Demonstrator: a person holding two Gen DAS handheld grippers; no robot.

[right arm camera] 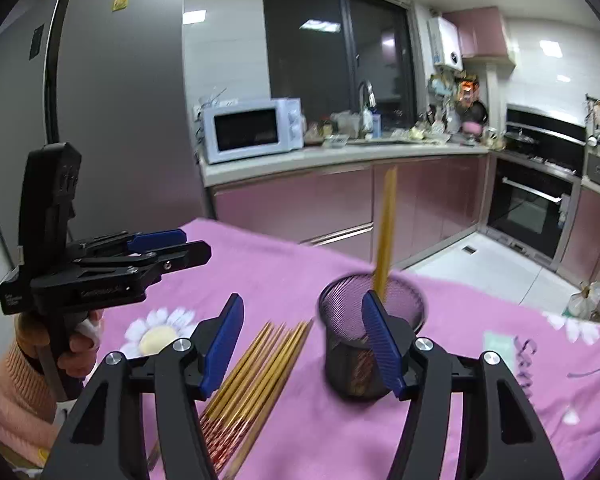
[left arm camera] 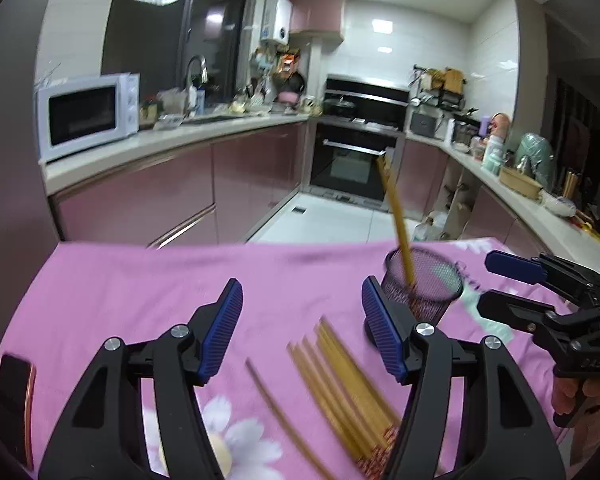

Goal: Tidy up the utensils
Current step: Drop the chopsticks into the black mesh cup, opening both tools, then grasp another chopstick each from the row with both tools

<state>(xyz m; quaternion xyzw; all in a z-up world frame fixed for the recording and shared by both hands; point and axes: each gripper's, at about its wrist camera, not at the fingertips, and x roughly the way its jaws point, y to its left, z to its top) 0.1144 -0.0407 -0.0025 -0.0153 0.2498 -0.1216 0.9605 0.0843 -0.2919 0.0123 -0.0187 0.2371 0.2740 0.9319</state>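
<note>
On the far left of the left wrist view we see a dark phone [left arm camera: 14, 404] lying flat on the pink flowered cloth [left arm camera: 140, 292] that covers the table. Next comes our left gripper [left arm camera: 302, 330], its blue-padded jaws spread wide with nothing between them, hovering over the cloth. Beneath it and slightly right, a loose bundle of yellow chopsticks [left arm camera: 340, 384] lies flat on the cloth, one stick apart to the left of the rest. Further right stands a black mesh cup [left arm camera: 422, 284], upright on the cloth, with a few chopsticks in the cup [left arm camera: 396, 216] leaning up and to the left. At the right edge our right gripper [left arm camera: 496, 280] hangs above the cloth just beside the cup, its jaws also apart and empty, held by a hand [left arm camera: 580, 396].

From the right wrist view, the left gripper [right arm camera: 192, 244] is at the left, then the chopstick bundle, then the cup.
</note>
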